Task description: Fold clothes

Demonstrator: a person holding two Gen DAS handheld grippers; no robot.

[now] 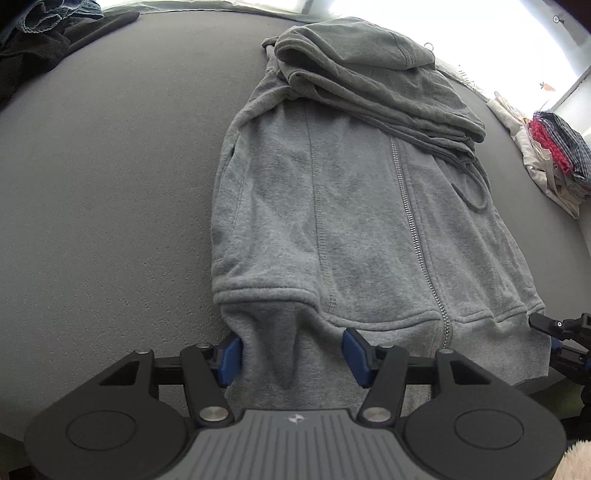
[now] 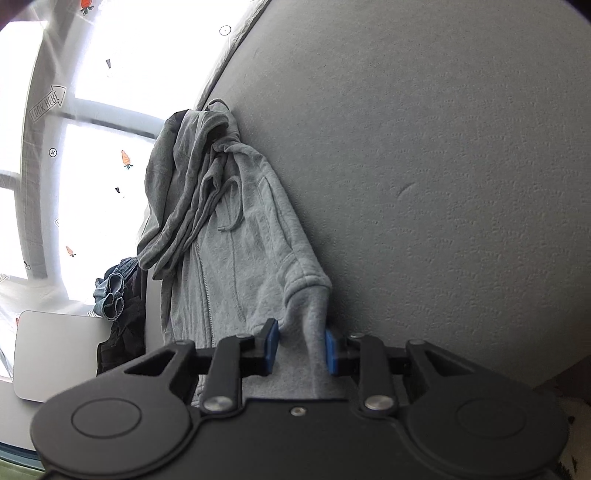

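The left hand-held gripper [image 1: 291,356] is at the near edge of the grey worktop [image 1: 110,184]. Its blue pads [image 1: 231,356] stand apart on both sides of a bunch of the hem of the grey zip hoodie [image 1: 351,221]. The left pad touches the cloth, but between the right pad and the cloth a small gap seems to remain, so I cannot tell if the cloth is really pinched.

The right hand-held gripper [image 2: 301,350] is also at the near edge, at the other corner of the hem. Its jaws are narrow, and the blue pads [image 2: 272,345] press on a fold of the hem, so it grips the hoodie [image 2: 236,258]. In the left wrist view this hand-held gripper [image 1: 554,332] shows only as a black part at the right end of the hem.

The hoodie lies flat on the worktop, front side up, with the zipper [image 1: 417,236] running from the near edge toward the far edge. Its hem hangs a little over the near edge. The hood [image 1: 369,74] and the sleeves are folded over the chest at the far end, and a drawstring [image 1: 476,192] lies beside them.

At the far left corner lies a pile of dark and denim clothes [image 1: 33,33]. At the right edge is a stack of folded clothes [image 1: 554,155], white, red and checked. Behind the far edge is a bright window [image 2: 110,147] with small carrot stickers [image 2: 126,158].
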